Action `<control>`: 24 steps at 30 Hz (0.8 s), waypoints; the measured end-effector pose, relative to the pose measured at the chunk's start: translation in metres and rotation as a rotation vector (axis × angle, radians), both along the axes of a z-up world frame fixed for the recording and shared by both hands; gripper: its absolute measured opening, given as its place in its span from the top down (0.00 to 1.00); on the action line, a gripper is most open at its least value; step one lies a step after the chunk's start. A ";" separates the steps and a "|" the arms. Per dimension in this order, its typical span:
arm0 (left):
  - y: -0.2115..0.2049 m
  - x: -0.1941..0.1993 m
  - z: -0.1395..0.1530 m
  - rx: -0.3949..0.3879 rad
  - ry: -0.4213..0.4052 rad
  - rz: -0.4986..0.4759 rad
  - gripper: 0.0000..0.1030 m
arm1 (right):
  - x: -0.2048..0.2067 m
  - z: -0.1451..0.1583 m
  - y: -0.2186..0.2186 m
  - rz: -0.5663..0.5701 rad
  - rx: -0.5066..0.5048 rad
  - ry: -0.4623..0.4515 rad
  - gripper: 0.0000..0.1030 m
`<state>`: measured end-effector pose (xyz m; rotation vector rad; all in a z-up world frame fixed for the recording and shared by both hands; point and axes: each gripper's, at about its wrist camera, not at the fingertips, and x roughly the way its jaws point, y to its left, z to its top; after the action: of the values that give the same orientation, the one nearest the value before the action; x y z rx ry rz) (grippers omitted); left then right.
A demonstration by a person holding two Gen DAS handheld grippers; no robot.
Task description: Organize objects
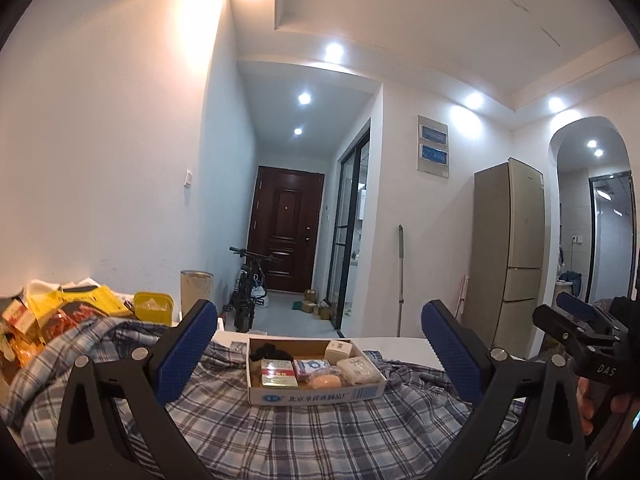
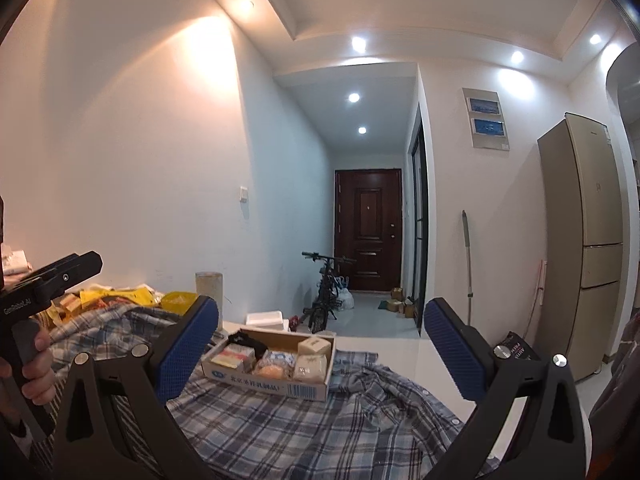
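Seen from the left wrist camera, the left gripper [image 1: 318,344] hangs above a rumpled blue plaid shirt [image 1: 320,420] spread over a white table [image 1: 404,344], its blue-padded jaws spread wide with nothing between them. Framed between the fingers, a shallow cardboard box [image 1: 316,390] with blue printing on its front wall sits on the shirt, holding a red-and-gold packet [image 1: 277,372], a dark bundle, an orange round item [image 1: 326,380] and several pale wrapped blocks. A heap of yellow packets [image 1: 60,312] and a yellow tub [image 1: 153,306] lie at the far left of the table. At the right edge a hand [image 1: 600,404] grips the handle of the right gripper [image 1: 576,310]; from this angle it cannot be told how its jaws stand. Down the hallway a bicycle [image 1: 248,292] leans before a dark door [image 1: 286,232], with a tall beige refrigerator [image 1: 512,252] to the right. From the right wrist camera, the right gripper [image 2: 320,344] likewise stands wide apart and empty over the plaid shirt [image 2: 300,424], the cardboard box [image 2: 272,386] lying left of centre between the fingers, just beside the left pad. At the left edge a hand [image 2: 36,372] holds the handle of the left gripper, whose fingertips are out of frame here.
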<state>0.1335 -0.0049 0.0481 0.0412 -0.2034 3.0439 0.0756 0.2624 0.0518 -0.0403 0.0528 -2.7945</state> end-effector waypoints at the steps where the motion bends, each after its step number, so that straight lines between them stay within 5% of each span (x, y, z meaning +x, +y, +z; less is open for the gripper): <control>1: -0.001 -0.001 -0.004 0.006 -0.004 0.002 0.00 | 0.000 -0.003 0.001 0.001 -0.005 0.002 0.00; 15: -0.014 -0.013 -0.045 0.039 -0.036 0.098 0.00 | -0.021 -0.045 0.006 -0.017 0.002 -0.032 0.00; 24: 0.001 -0.010 -0.049 -0.043 -0.020 0.158 0.00 | -0.030 -0.050 0.016 0.028 -0.048 -0.082 0.00</control>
<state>0.1235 -0.0036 -0.0006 0.0253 -0.1424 3.2058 0.0456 0.2787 0.0016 0.0619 -0.0346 -2.7662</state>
